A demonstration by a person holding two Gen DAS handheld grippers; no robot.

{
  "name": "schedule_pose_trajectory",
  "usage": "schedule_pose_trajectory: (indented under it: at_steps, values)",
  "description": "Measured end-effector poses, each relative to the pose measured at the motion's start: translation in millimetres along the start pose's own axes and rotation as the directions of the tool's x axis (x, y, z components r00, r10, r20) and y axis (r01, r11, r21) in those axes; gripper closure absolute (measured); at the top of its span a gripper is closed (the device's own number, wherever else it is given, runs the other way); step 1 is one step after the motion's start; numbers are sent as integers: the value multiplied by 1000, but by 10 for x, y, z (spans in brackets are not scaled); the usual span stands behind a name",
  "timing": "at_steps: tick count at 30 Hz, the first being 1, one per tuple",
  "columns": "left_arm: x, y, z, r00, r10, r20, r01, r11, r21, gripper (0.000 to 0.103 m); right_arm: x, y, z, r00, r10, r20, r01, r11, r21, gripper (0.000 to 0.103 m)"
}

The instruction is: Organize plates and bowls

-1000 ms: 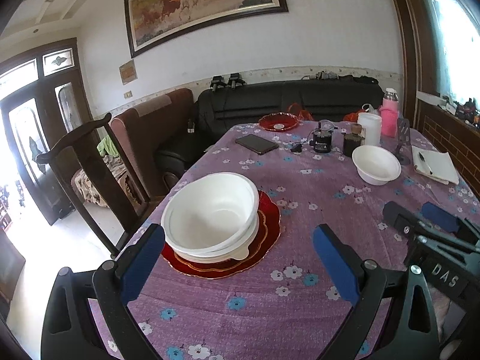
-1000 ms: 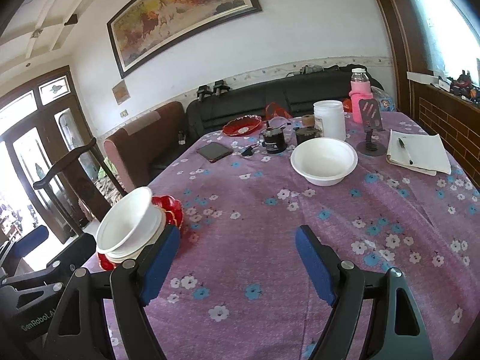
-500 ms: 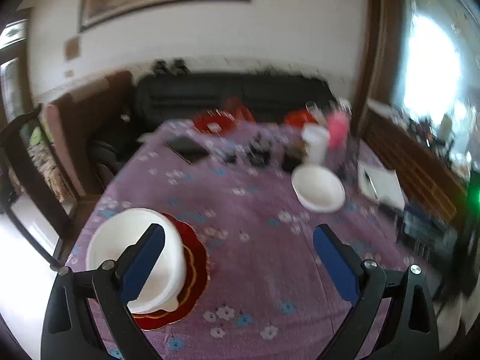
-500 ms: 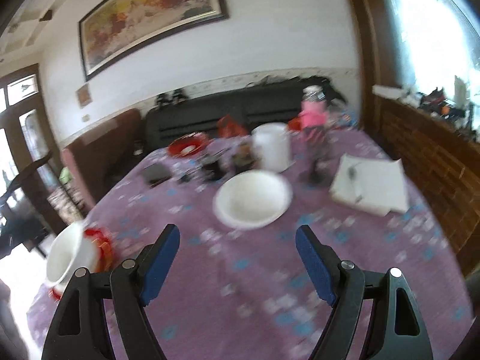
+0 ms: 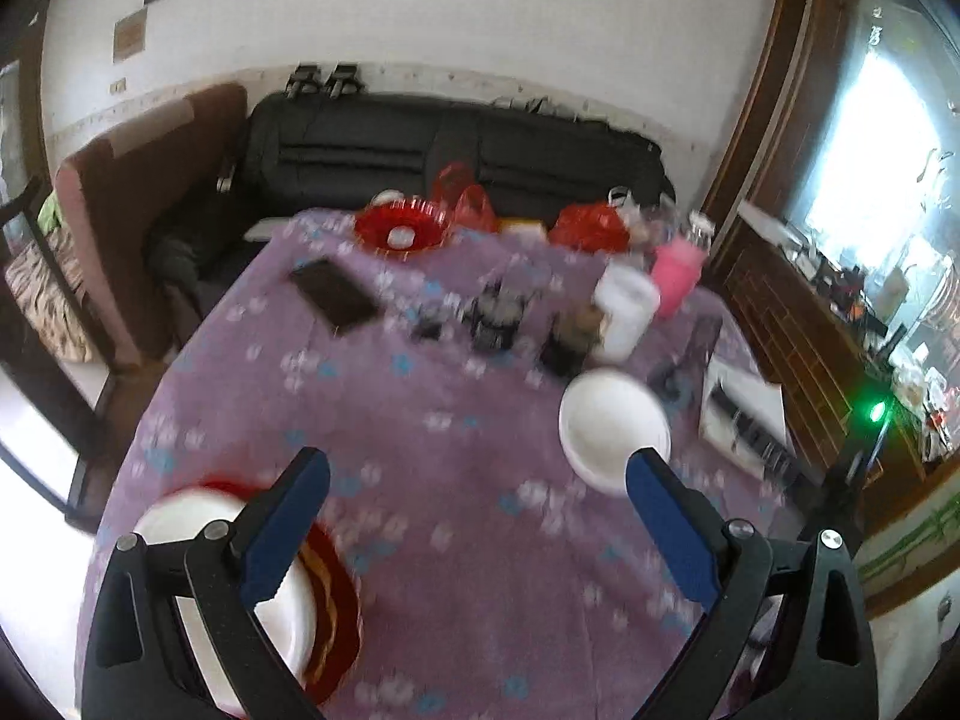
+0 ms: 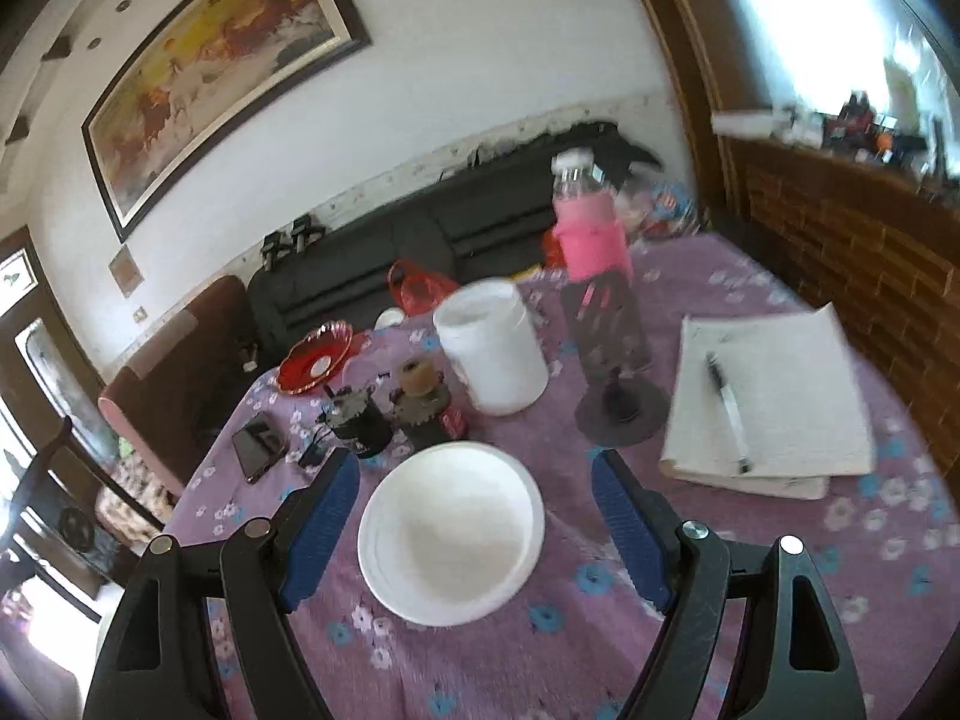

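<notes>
Only the left wrist view shows the stacked white bowls (image 5: 180, 531) on a red scalloped plate (image 5: 336, 588) at the near left table edge, partly behind the left gripper (image 5: 477, 531), whose jaws are spread and hold nothing. The right gripper (image 6: 477, 531), equally released, frames a single round white bowl (image 6: 450, 531) between its blue pads (image 6: 321, 525) without touching. Bare purple floral tablecloth (image 6: 540, 666) lies nearer; a white notebook (image 6: 774, 396) lies right, a white tub (image 6: 489, 354) farther.
</notes>
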State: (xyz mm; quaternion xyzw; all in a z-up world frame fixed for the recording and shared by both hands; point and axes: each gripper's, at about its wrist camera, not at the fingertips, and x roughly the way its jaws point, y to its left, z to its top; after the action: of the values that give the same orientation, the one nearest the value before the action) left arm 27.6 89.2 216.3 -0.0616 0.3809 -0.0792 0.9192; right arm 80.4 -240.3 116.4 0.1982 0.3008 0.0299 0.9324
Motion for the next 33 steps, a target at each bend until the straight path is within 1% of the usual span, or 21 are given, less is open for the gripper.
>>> schedule_pose_trajectory:
  at_steps: [1,2,3,4,6,7,8,9,10,12,14,15,17,20,24,27,28,29,30,32,33]
  values:
    - [84,-21,61,1000,13,6,-13,1000,4,4,85,-39,-27,1000,7,-18,-7,1000,4,27]
    - [192,-45,114,1000,26,4,-26,1000,5,4,150,-72,-49,999,6,-32,-6,1000,5,28]
    - [345,-71,158,999,32,-9,-32,999,6,4,256,-115,-84,998,0,-57,0,1000,-2,30]
    - [496,-102,183,999,34,-28,-34,999,8,4,317,-136,-106,997,-1,-75,0,1000,-11,38]
    - [810,-163,189,997,32,-76,-32,999,4,4,486,-215,-179,992,-9,-126,7,1000,-15,45]
    - [962,-196,181,995,20,-100,-20,1000,0,9,564,-265,-215,989,-7,-148,6,1000,-2,46]
    - [1124,-224,164,992,3,-129,-4,1000,-8,13,649,-315,-248,984,1,-176,1,1000,13,50]
    - [1285,-248,143,987,-17,-160,14,1000,-22,23,707,-356,-270,980,7,-197,-1,1000,27,53]
    - [1406,-279,111,982,-39,-185,33,999,-38,28,767,-405,-295,976,16,-216,-6,999,47,53]
    - [1701,-327,62,969,-75,-234,60,996,-71,28,822,-450,-322,973,17,-231,-3,998,60,53]
    - [1920,-391,6,961,-82,-265,63,995,-79,28,848,-464,-334,971,21,-239,-6,998,64,56]
    - [1988,-427,-9,958,-87,-272,69,995,-75,28,857,-464,-343,969,23,-244,-8,998,65,60]
    - [2125,-508,-44,954,-93,-284,79,995,-63,28,890,-465,-368,967,24,-255,-9,998,64,63]
    - [2284,-617,-82,951,-71,-300,65,997,-29,28,927,-464,-406,963,23,-268,-7,998,63,68]
    - [2480,-663,-124,946,-38,-321,37,999,-10,28,936,-437,-421,963,23,-269,-5,998,67,69]
    - [2560,-665,-158,941,-47,-336,44,999,-16,28,929,-415,-414,964,20,-264,-5,998,58,69]
    - [2570,-673,-173,940,-49,-338,45,999,-18,30,920,-414,-414,965,21,-262,-6,998,59,71]
    - [2574,-686,-187,938,-56,-343,52,998,-19,33,919,-408,-415,965,25,-260,-10,998,59,72]
    - [2586,-704,-206,933,-69,-354,66,998,-19,41,925,-400,-413,965,29,-260,-15,998,58,75]
    - [2609,-754,-245,919,-83,-385,86,996,-8,60,936,-374,-417,965,39,-258,-26,998,55,82]
    - [2619,-784,-266,912,-84,-401,95,995,6,81,938,-361,-424,965,46,-259,-32,998,58,85]
